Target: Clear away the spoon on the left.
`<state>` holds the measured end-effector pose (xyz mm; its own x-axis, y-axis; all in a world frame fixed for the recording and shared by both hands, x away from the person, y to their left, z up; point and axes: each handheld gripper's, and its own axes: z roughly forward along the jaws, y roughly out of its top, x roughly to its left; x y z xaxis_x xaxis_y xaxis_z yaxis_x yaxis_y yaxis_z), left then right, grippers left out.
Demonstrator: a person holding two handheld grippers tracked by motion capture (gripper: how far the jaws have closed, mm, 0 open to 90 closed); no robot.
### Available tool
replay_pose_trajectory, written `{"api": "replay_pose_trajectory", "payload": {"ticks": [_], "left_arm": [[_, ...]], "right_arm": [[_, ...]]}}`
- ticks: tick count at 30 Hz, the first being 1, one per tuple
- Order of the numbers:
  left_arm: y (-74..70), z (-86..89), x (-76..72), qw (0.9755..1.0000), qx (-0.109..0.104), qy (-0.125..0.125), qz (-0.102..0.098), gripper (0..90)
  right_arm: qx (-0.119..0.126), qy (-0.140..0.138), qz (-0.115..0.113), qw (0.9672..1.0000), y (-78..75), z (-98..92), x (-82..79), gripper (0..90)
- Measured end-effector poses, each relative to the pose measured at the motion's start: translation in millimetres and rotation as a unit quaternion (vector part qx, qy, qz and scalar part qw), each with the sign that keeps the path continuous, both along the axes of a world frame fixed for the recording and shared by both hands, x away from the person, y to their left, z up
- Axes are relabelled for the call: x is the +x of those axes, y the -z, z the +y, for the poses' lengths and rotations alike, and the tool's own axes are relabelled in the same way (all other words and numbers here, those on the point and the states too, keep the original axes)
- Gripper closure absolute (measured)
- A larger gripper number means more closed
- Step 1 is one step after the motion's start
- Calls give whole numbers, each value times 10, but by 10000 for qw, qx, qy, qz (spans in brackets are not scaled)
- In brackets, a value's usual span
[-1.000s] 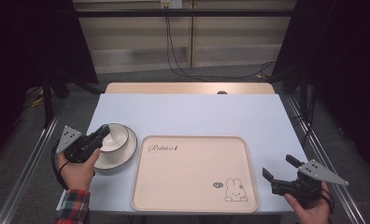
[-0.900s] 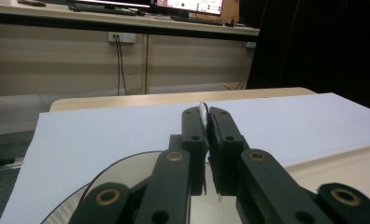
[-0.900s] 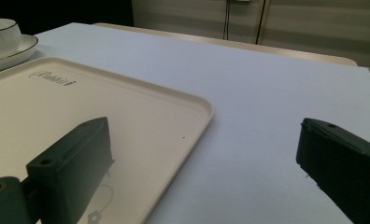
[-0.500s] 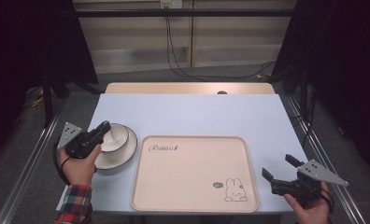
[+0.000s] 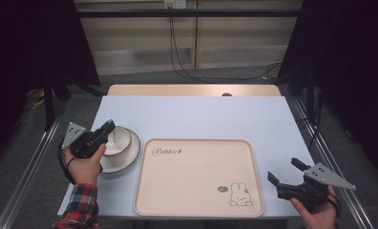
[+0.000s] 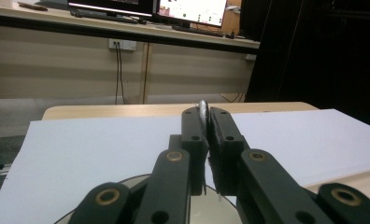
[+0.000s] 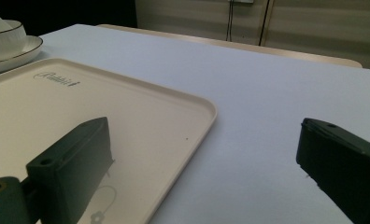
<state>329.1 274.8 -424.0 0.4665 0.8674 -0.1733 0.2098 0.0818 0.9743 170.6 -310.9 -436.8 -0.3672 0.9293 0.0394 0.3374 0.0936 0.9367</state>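
The only legible marking I find is a cursive word, apparently "Rabbit" (image 5: 166, 151), printed near the far left corner of my cream tray (image 5: 196, 210). A small dark badge (image 5: 222, 189) sits beside the rabbit drawing (image 5: 239, 194) near the tray's near right corner; its lettering is too small to read.

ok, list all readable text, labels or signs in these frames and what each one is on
"Rabbit" in script, upper left corner of the beige tray; also seen on it in the right gripper view.
Small speech bubble beside the rabbit drawing on the tray: too small to read.
Monitor screens in the background of the left gripper view: content blurred, unreadable.
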Motion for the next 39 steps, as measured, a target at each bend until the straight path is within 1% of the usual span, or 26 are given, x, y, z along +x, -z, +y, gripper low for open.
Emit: {"api": "replay_pose_trajectory", "payload": {"ticks": [2, 3, 4, 5, 6, 7, 10, 12, 13, 15, 16, 17, 19, 20, 21, 23, 24, 25, 28, 31, 33, 35, 36, 37, 38, 39], "left_arm": [[-13, 10, -10, 10000, 31, 44, 55, 855], [-16, -1, -15, 10000, -34, 10, 71, 855], [-16, -1, -15, 10000, -34, 10, 71, 855], [-36, 0, -25, 9999, 29, 37, 137, 855], [-49, -12, -29, 9999, 8, -6, 130, 855], [-66, -10, -35, 9999, 40, 42, 129, 855], [-107, -25, -47, 9999, 51, 59, 144, 855], [-151, -49, -58, 9998, -42, 84, 152, 855], [-183, -57, -61, 9997, -66, 151, 183, 855], [-217, -73, -66, 9994, -72, 204, 265, 855], [-217, -73, -66, 9994, -72, 204, 265, 855], [-241, -79, -65, 9989, -87, 310, 327, 855], [-269, -101, -69, 9986, -102, 365, 360, 855], [-269, -101, -69, 9986, -102, 365, 360, 855], [-304, -129, -76, 9984, -127, 439, 339, 855], [-351, -160, -85, 9982, -55, 503, 329, 855], [-351, -160, -85, 9982, -55, 503, 329, 855], [-402, -194, -98, 9983, 32, 479, 329, 855], [-467, -213, -105, 9983, 87, 502, 266, 855], [-525, -218, -106, 9982, -5, 563, 202, 855], [-561, -226, -103, 9980, -120, 597, 159, 856], [-597, -236, -101, 9979, -119, 627, 137, 855], [-612, -248, -101, 9975, -183, 664, 125, 855], [-628, -255, -100, 9975, -172, 668, 134, 856], [-641, -273, -100, 9974, -227, 677, 128, 855], [-657, -283, -101, 9971, -206, 714, 136, 856]], "right_arm": [[-8, -16, -4, 10000, -3, -3, -3, 31], [2, -15, 7, 10000, -6, -3, -4, 31], [-11, -18, -9, 10000, -5, -6, -1, 31], [-4, -17, -4, 10000, -5, -7, -2, 31], [-7, -23, -10, 10000, -4, -8, -2, 31], [-2, -29, -13, 10000, -5, -9, -2, 31], [-14, -7, -26, 10000, -6, -8, -3, 31], [-17, -30, -19, 10000, -6, -9, -1, 31], [-9, -47, -22, 10000, -7, -9, -1, 31], [-10, -47, -27, 10000, -8, -9, 0, 31], [-21, -40, -24, 10000, -9, -9, -1, 31], [-17, -37, -23, 10000, -11, -9, -2, 31], [-15, -41, -34, 10000, -11, -9, -4, 31], [-22, -29, -30, 10000, -11, -8, -2, 31], [-15, -34, -20, 10000, -12, -7, -3, 31], [-25, -58, -22, 10000, -11, -9, -2, 31], [-25, -58, -22, 10000, -11, -9, -2, 31], [-18, -77, -3, 10000, -7, -6, -1, 31], [3, -71, 12, 10000, -5, -2, 0, 31], [-37, -78, -20, 10000, -4, -1, 3, 31], [-15, -90, -1, 10000, -6, -1, 2, 30], [-11, -85, 2, 10000, -4, -3, 4, 31], [-6, -74, 2, 10000, -3, -4, 4, 31], [-5, -71, 3, 10000, -3, -4, 4, 30], [-10, -75, 0, 10000, -3, -5, 4, 31], [12, -74, 15, 10000, -6, -3, 2, 30]]}}
